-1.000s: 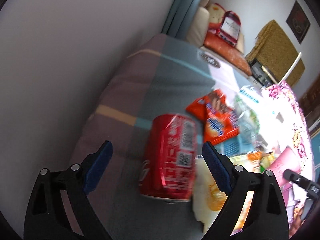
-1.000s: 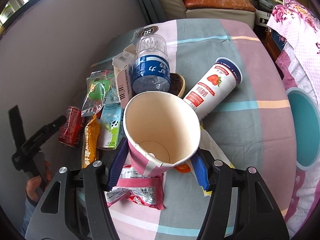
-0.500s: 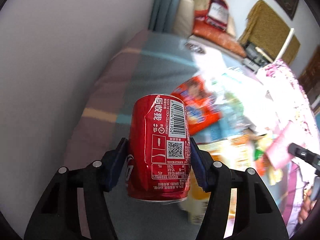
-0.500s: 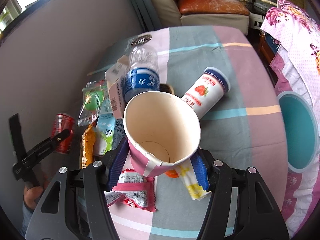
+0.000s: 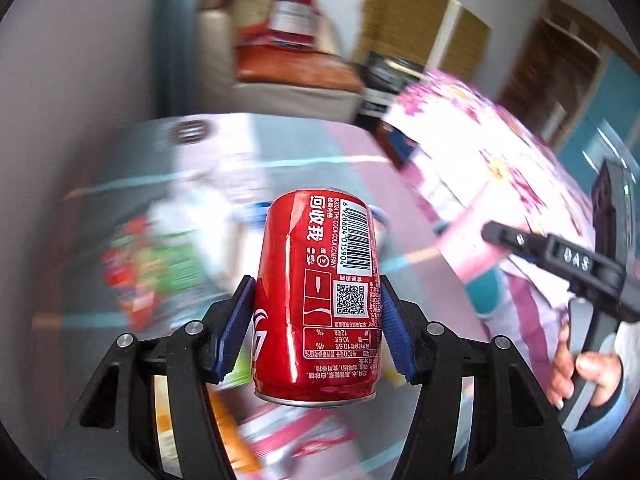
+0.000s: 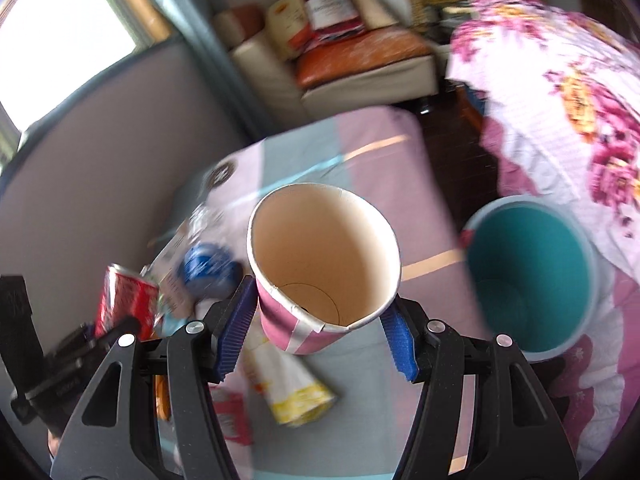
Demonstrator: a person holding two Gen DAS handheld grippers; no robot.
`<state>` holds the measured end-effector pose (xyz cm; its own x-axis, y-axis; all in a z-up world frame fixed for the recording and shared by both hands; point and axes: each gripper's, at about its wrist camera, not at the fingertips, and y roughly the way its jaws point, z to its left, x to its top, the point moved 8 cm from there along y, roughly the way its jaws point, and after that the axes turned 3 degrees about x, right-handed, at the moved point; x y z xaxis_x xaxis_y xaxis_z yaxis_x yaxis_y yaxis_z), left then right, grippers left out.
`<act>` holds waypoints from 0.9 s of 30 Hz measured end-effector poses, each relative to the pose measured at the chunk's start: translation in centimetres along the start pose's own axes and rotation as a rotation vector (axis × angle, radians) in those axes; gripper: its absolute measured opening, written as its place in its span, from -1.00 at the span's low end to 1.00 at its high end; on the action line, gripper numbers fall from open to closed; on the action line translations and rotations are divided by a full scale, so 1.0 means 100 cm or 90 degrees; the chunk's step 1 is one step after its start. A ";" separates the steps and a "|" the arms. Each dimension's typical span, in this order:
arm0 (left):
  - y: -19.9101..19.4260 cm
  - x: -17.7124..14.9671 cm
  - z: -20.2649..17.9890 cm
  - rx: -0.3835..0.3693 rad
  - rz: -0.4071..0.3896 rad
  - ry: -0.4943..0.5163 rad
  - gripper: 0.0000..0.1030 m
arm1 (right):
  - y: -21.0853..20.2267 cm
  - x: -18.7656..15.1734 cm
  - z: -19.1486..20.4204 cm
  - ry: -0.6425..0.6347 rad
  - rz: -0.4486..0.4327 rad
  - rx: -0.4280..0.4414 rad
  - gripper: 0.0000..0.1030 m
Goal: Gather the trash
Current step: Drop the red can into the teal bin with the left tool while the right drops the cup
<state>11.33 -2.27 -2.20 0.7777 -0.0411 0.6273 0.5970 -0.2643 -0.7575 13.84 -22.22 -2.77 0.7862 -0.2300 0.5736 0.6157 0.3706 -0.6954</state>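
left gripper [image 5: 316, 316]: clamping the red can [image 5: 316, 296] mid-body, lifted off the table [image 5: 304, 152]; thin wall denting easily.
right gripper [image 6: 318, 320]: squeezing the light, crushable paper cup [image 6: 324, 264] near its base, beside the teal bin [image 6: 532, 276].

A red aluminium drink can [image 5: 316, 296] with white lettering; a pink-and-white striped paper cup [image 6: 320, 276]; a teal plastic bin [image 6: 532, 276]; a pink-flowered white cloth [image 6: 560, 92].
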 end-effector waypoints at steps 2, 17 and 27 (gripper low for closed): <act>0.017 0.003 -0.023 -0.021 0.017 0.024 0.19 | -0.010 0.006 -0.025 0.024 -0.019 -0.017 0.12; 0.139 -0.001 -0.213 -0.104 0.135 0.201 0.19 | -0.055 0.010 -0.202 0.177 -0.093 -0.114 0.12; 0.194 -0.020 -0.255 -0.111 0.194 0.239 0.21 | -0.046 -0.001 -0.258 0.224 -0.075 -0.143 0.13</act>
<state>16.31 -31.87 -13.49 0.7677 -0.4764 0.4286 0.2873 -0.3420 -0.8947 12.30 -47.14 -10.79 0.6558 -0.5662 0.4993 0.6682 0.1277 -0.7329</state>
